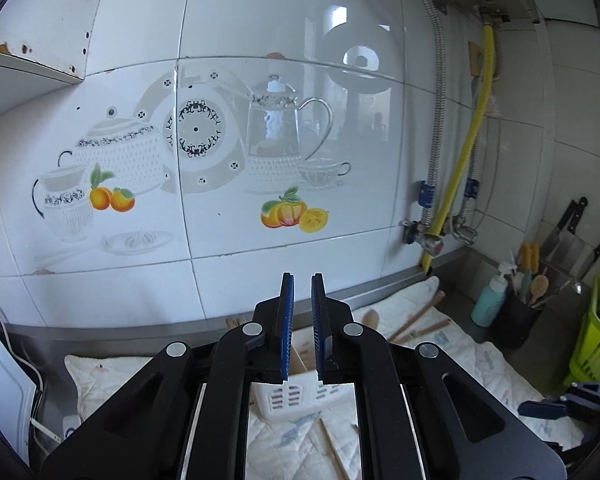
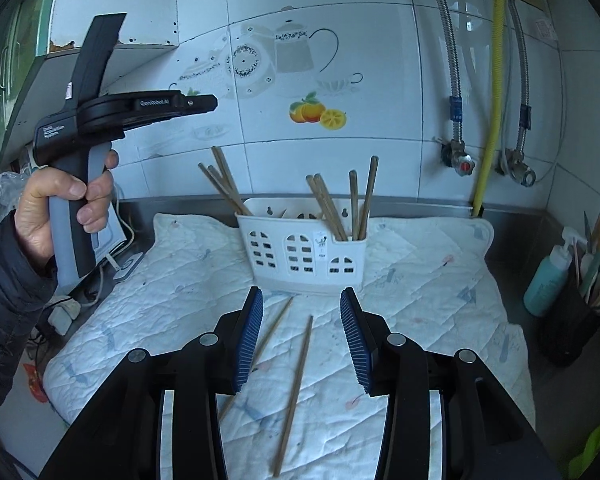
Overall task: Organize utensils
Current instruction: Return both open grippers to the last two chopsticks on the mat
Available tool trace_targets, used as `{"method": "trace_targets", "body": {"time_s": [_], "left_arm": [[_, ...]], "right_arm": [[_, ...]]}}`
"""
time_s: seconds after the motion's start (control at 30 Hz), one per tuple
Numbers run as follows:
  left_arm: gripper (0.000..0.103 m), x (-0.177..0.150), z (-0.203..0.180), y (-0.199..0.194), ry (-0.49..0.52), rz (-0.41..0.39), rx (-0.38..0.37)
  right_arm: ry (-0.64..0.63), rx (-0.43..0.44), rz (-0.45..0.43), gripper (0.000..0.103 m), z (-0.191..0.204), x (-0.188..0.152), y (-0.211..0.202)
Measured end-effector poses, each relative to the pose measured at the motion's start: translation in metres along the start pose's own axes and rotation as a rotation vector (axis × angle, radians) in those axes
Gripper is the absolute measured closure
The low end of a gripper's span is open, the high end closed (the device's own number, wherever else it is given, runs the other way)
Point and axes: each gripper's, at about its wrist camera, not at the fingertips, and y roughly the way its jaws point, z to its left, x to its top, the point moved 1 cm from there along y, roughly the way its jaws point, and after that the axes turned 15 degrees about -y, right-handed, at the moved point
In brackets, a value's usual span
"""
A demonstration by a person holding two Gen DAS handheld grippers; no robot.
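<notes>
A white slotted utensil caddy [image 2: 306, 250] stands on a quilted white cloth [image 2: 420, 280] and holds several wooden chopsticks [image 2: 332, 204]. Two loose chopsticks lie on the cloth in front of it: one [image 2: 296, 384] between my right fingers, the other [image 2: 272, 328] beside the left finger. My right gripper [image 2: 302, 340] is open and empty, low over them. My left gripper [image 1: 302, 312] is nearly shut with a narrow gap, empty, held high above the caddy [image 1: 288, 400] and facing the tiled wall. It shows in the right wrist view [image 2: 204, 104], held in a hand.
A black holder [image 2: 568, 328] with wooden spoons and a teal bottle [image 2: 546, 280] stand at the right. Knives [image 1: 572, 236] hang on the right wall. A green basket [image 1: 596, 340] sits at far right. Pipes and a yellow hose [image 2: 492, 100] run down the wall. Cables lie at the left.
</notes>
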Motion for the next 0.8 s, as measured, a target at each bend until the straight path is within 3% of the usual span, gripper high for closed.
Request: {"method": "trace_targets", "body": {"time_s": [0.17,0.43,0.53,0.8], "left_arm": [[0.083,-0.027,-0.003,-0.033,0.015,0.026,-0.024],[0.068,-0.103,0.009,-0.059,-0.012,0.133,-0.042],[0.066,-0.132,0.018,-0.058,-0.031,0.182,-0.032],[0.056,-0.194,0.044,-0.048,-0.078,0.28,0.048]], "right_arm": [[0.026,0.012,0.008,0.063,0.012,-0.02,-0.017],[0.068,0.025,0.035,0.063,0.03,-0.059,-0.029],[0.062,-0.002,0.063,0.064,0.037,-0.079,-0.022],[0.103,0.026,0.17,0.073,0.05,-0.13,0.025]]}}
